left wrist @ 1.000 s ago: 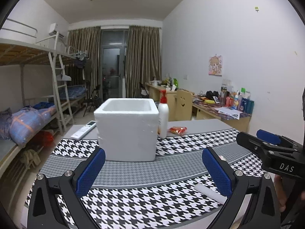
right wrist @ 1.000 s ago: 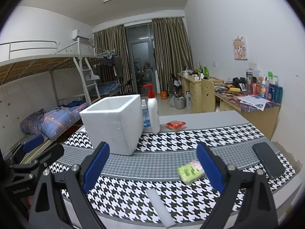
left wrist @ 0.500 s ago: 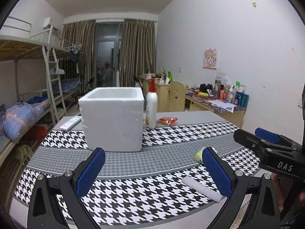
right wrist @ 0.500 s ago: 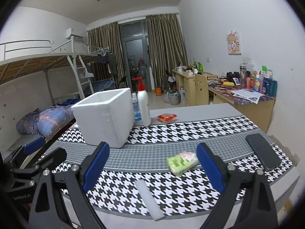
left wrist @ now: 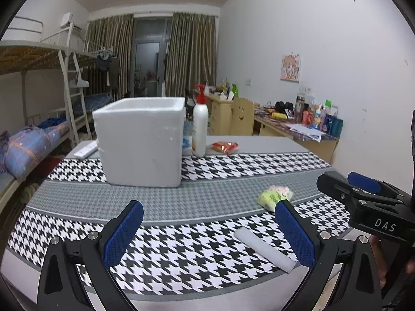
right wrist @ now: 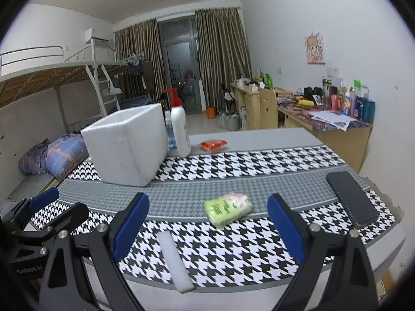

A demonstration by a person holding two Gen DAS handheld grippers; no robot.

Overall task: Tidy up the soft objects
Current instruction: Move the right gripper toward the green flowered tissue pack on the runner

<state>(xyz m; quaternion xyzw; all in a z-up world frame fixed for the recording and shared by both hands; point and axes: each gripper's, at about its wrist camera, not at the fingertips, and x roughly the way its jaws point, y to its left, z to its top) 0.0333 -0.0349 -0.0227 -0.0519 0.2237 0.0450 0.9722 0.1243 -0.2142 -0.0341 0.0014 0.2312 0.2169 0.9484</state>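
Room: dorm, bunk bed on my left, curtains over the far door, cluttered desk along the right wall
Worktop: houndstooth cloth with grey bands covers the worktop, and everything I care about sits on it
Foam box: white, open-topped, upright, standing on the far left part of the cloth
Pump bottle: white with a red head, upright, just beside the box's right wall; a second, smaller bottle is tucked between them, mostly hidden
Red packet: lying flat on the bare grey worktop behind the cloth, near the pump bottle
Green soft pack: lying on the grey band, right in front of my right jaws, between the fingers' line of sight and apart from both pads
White foam strip: lying flat on the near houndstooth edge, one end at the worktop's front rim, apart from the green pack
Phone: dark, face down or screen off, I cannot tell which, flat at the right end of the cloth
Left gripper: my left jaws spread wide, holding nothing, hovering over the near cloth
Right gripper: my right jaws gaping wide too, nothing between them, above the front edge
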